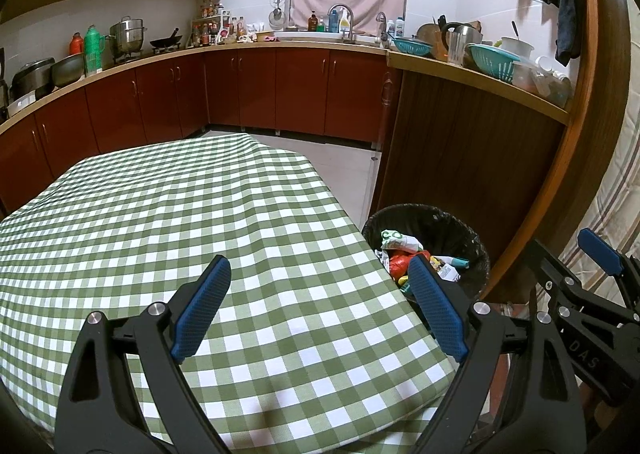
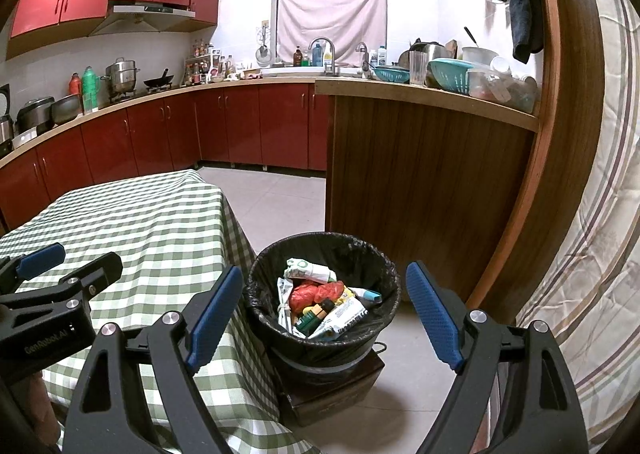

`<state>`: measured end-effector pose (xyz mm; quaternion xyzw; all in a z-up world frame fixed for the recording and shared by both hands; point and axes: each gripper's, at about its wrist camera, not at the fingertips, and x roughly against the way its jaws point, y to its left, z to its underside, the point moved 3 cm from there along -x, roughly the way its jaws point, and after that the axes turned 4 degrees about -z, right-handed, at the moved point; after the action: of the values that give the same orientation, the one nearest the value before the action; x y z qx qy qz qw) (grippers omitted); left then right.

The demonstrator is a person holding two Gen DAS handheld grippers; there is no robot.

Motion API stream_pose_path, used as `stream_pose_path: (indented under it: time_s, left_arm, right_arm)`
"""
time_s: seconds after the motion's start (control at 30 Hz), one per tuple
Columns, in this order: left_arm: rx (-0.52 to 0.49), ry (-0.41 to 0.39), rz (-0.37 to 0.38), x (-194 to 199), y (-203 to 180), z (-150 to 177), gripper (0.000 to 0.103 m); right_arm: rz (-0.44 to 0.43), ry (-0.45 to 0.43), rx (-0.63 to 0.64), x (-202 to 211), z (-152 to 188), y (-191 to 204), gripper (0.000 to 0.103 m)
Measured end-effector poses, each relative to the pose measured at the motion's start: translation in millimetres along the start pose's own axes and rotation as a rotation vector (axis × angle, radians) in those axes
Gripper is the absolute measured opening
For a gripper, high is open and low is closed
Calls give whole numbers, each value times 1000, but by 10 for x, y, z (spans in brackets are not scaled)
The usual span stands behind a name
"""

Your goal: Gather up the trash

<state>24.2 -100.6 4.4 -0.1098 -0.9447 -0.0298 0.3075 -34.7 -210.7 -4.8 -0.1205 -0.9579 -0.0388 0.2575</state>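
Note:
A black-lined trash bin (image 2: 260,294) stands on a dark box beside the table, holding a pile of trash (image 2: 324,306): white wrappers, a red bag, a small bottle. It also shows in the left wrist view (image 1: 452,226) past the table's right edge. My right gripper (image 2: 324,310) is open and empty, above the bin. My left gripper (image 1: 320,298) is open and empty, above the green checked tablecloth (image 1: 180,222) near its right edge. The right gripper shows at the right of the left wrist view (image 1: 600,254); the left one shows at the left of the right wrist view (image 2: 44,258).
A wooden counter end panel (image 2: 420,182) stands just behind the bin. A striped curtain (image 2: 592,254) hangs at the right. Red cabinets (image 2: 140,134) and a cluttered worktop run along the far walls. Tiled floor (image 2: 280,198) lies between table and cabinets.

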Motion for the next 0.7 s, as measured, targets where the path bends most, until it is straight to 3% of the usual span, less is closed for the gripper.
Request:
stream_pose_path:
  time_s: [0.7]
  left_arm:
    - [-1,-1,0,8,-3,4,88]
  right_arm:
    - [0,1,-1,3,3,-3,82]
